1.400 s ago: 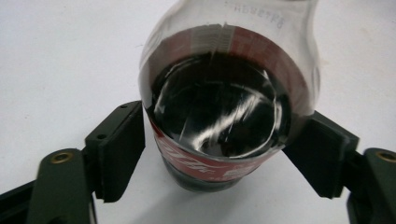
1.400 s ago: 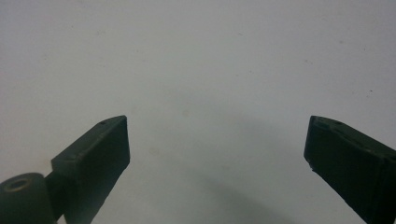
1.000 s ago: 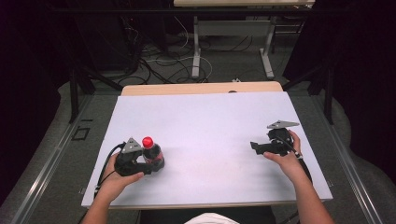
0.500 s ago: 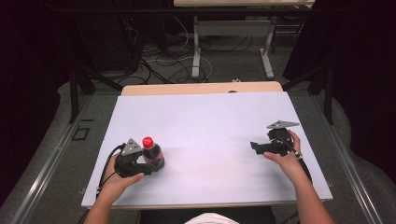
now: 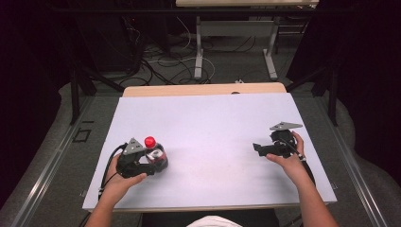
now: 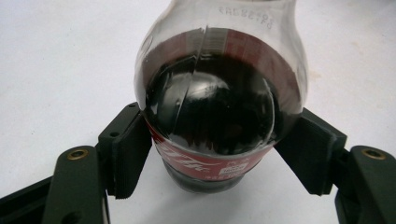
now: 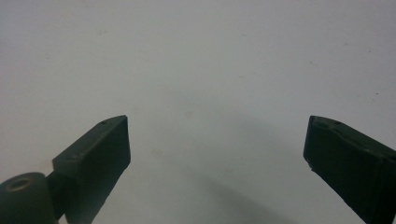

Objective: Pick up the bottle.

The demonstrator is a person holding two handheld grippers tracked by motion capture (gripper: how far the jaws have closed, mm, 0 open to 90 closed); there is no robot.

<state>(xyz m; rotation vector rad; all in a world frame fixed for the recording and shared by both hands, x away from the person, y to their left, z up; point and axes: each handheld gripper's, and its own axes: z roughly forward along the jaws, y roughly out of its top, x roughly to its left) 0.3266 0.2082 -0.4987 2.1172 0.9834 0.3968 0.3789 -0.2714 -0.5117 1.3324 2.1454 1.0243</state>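
At the white table's (image 5: pixel 213 123) near-left corner, the left gripper (image 5: pixel 142 163) is clamping a red-capped cola bottle (image 6: pixel 219 107) at its labelled waist; nearly full, it is likely handling heavy and slick. The right gripper (image 5: pixel 265 149) is idling with jaws spread, empty.

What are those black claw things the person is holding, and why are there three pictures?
They are hand-held grippers, tools with two black jaws that pinch things. One picture looks down from above the white table. The other two come from little cameras riding on each gripper. The left gripper has its jaws pressed on both sides of a cola bottle with a red cap, standing upright on the table. The right gripper has its jaws wide apart with nothing between them, just bare table underneath.
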